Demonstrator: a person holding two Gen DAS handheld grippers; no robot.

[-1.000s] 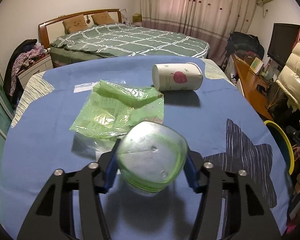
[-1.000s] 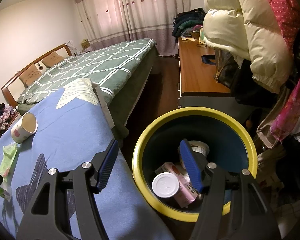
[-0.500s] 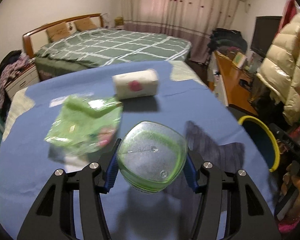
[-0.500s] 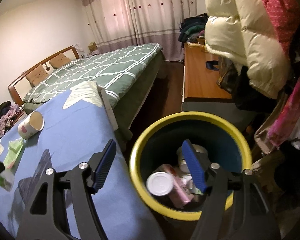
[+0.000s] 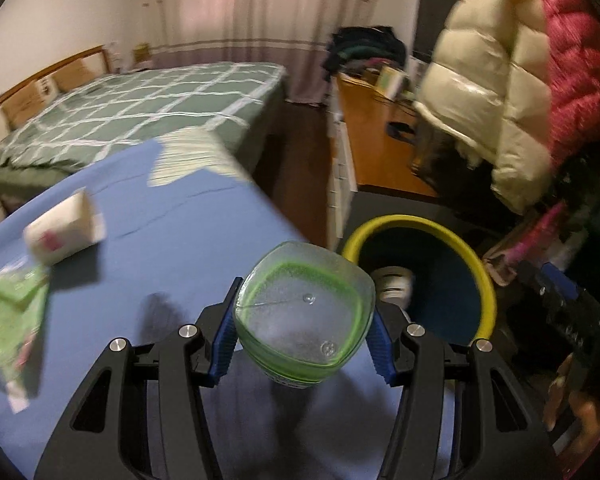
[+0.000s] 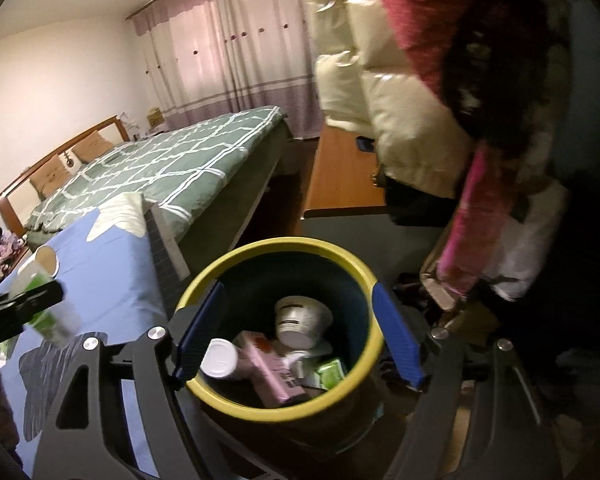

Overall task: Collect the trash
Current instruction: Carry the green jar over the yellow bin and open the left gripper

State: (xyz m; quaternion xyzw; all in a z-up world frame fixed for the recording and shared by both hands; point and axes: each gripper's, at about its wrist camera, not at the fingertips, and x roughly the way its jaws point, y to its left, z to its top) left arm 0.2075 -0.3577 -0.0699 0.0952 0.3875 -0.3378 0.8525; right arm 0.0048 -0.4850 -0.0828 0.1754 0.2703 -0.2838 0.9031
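right wrist view looks straight down into the yellow-rimmed bin (image 6: pixel 364 276): white tub (image 6: pixel 302 316), pink carton (image 6: pixel 270 372), white-capped container (image 6: pixel 219 358), green packet (image 6: pixel 332 374), so four bits of trash counted. left wrist view only catches the bin's rim and one tub inside. left gripper (image 5: pixel 302 330) is clamped on the green plastic cup (image 5: pixel 304 316), base toward the camera, held above the blue cloth's (image 5: pixel 172 232) edge just beside the bin. right gripper (image 6: pixel 296 332) has nothing between its pads, jaws opening, poised over the bin. on the cloth: one paper cup (image 5: pixel 62 232) on its side, one green wrapper (image 5: pixel 14 320).
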